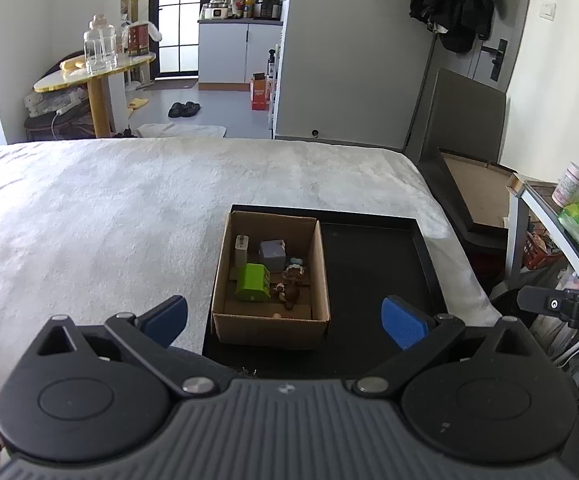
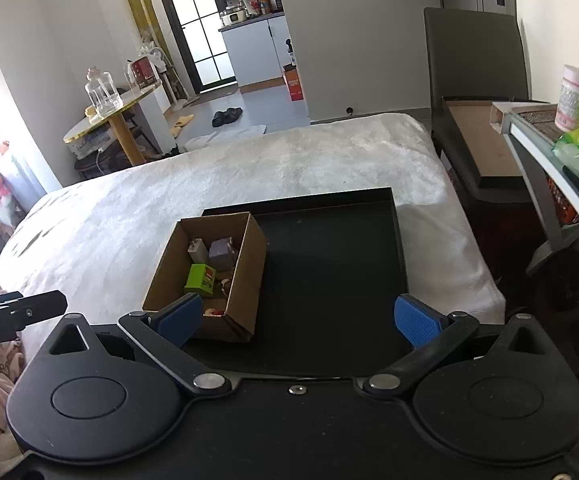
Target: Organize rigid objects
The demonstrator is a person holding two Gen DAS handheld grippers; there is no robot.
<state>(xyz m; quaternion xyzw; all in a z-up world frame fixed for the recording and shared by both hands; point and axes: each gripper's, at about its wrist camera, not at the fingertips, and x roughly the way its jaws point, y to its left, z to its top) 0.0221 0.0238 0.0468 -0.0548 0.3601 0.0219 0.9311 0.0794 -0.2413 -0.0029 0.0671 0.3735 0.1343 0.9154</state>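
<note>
Left gripper (image 2: 17, 312) lettering "obot.AI"; green block (image 1: 253, 282) label unreadable.

A bed (image 1: 129, 208) covered with a white fluffy blanket (image 2: 249, 160) carries everything. Directly on the blanket lies a flat black tray (image 1: 373, 252) with a low rim, near the right edge of the bed. A small open cardboard box (image 1: 321, 280) stands inside the tray, in its left part. The right part of the tray is bare.
</note>
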